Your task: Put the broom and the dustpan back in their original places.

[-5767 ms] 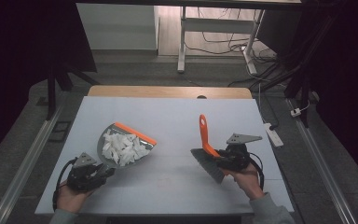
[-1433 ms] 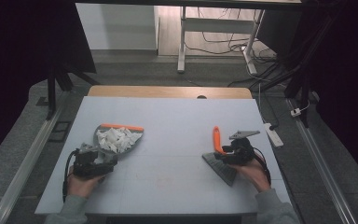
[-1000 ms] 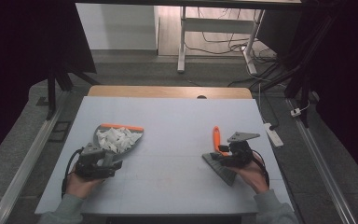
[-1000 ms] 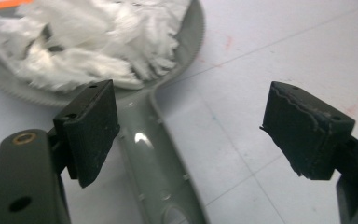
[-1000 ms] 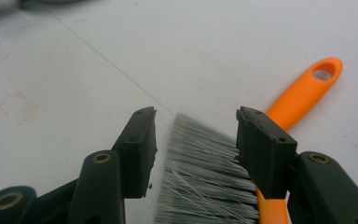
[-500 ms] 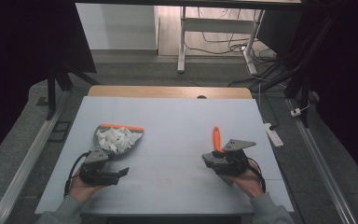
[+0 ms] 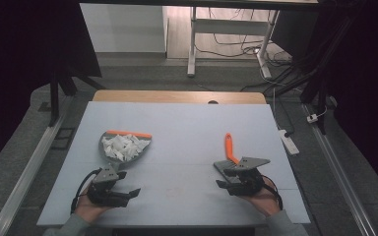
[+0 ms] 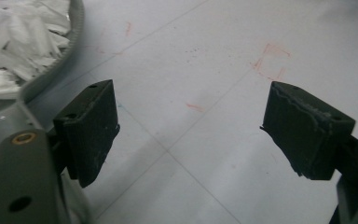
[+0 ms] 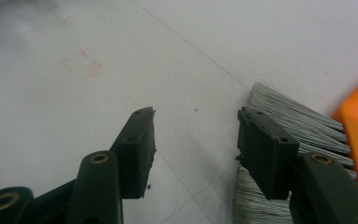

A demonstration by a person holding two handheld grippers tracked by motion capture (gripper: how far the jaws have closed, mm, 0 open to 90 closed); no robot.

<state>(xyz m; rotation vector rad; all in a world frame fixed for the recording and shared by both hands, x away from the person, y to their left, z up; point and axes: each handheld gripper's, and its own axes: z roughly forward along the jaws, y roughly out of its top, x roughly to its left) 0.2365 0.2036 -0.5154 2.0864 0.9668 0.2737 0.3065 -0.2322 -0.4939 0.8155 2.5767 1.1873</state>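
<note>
Claws (image 7: 134, 191) (image 7: 222, 184) are both sitting spread and empty, the brush (image 7: 229, 156) lying at the right one's twelve o'clock, handle pointing away.

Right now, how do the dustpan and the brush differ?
The dustpan lies on the table's left and holds white paper scraps; the brush lies on the right, bare. The dustpan's orange handle runs sideways; the brush's points away from the person. Both are grey and orange, and both lie free of the open tongs.

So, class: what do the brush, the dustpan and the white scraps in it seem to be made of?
Brush: glossy orange handle, likely plastic; fine grey bristles, probably synthetic. Dustpan: matt grey with a ribbed rim, likely plastic. Scraps: white, creased and torn, probably paper.
</note>
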